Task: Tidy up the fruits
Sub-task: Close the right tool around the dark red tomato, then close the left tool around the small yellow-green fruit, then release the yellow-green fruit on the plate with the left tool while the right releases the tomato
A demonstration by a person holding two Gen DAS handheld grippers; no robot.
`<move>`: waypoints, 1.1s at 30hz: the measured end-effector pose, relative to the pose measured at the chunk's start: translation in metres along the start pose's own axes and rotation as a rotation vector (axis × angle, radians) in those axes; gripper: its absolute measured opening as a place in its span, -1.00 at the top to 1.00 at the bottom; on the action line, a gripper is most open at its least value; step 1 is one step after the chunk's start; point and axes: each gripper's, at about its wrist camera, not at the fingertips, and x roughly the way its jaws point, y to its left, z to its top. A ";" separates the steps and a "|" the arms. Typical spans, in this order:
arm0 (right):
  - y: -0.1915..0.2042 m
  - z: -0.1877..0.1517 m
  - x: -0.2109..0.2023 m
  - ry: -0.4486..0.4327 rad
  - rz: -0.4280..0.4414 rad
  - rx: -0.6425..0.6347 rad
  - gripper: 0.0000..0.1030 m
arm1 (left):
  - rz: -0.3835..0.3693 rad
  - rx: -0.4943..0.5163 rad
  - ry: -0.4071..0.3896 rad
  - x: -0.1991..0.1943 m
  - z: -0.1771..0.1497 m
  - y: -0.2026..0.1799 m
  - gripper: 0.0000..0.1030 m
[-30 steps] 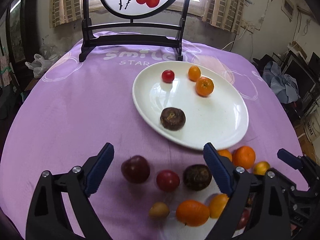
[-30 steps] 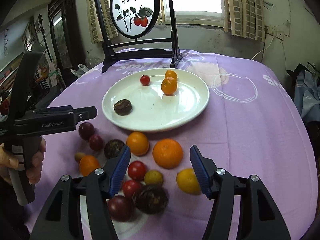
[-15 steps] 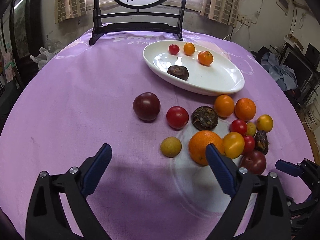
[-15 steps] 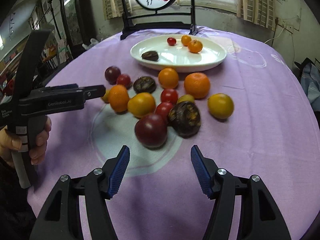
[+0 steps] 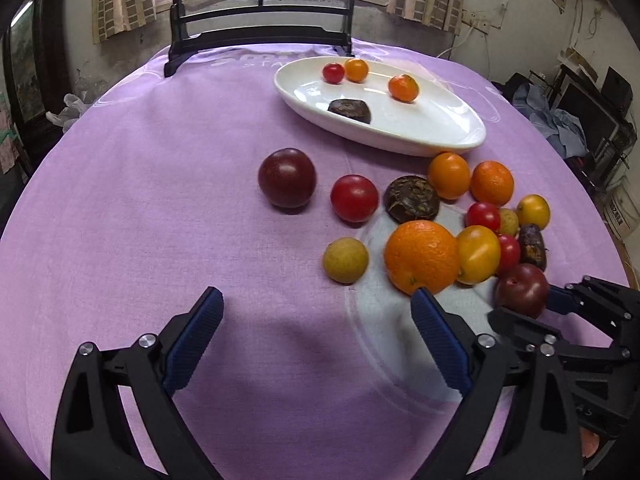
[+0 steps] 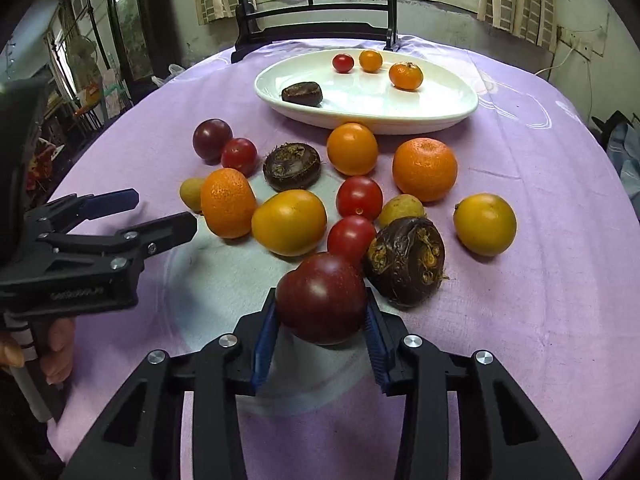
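Several fruits lie loose on the purple tablecloth [image 5: 160, 200] in front of a white plate [image 6: 440, 112] that holds a red tomato, two small oranges and a dark brown fruit [image 6: 302, 94]. My right gripper [image 6: 320, 320] is shut on a dark red plum [image 6: 322, 298] at the near edge of the pile; the plum also shows in the left wrist view [image 5: 522, 290]. My left gripper [image 5: 316, 328] is open and empty, just short of a large orange [image 5: 422, 256] and a small yellow-green fruit [image 5: 345, 260].
A black wooden stand with a round painted panel [image 6: 316, 4] stands behind the plate. Another dark plum [image 5: 287, 178] and a red tomato [image 5: 354, 198] lie left of the pile. Clutter sits beyond the table's right edge [image 5: 580, 120].
My right gripper moved forward and closed on the dark red plum. My left gripper drew back and lower, so the fruits now lie ahead of its open fingers.
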 end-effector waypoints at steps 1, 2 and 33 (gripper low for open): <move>-0.002 -0.001 -0.001 -0.004 0.008 0.003 0.21 | 0.003 -0.001 0.001 0.001 0.000 0.000 -0.80; -0.004 -0.002 -0.002 -0.008 0.019 0.010 0.21 | 0.007 -0.001 0.003 0.002 0.001 0.000 -0.80; -0.004 0.035 -0.057 -0.209 0.029 -0.087 0.21 | -0.064 0.104 -0.085 -0.022 0.063 -0.024 0.47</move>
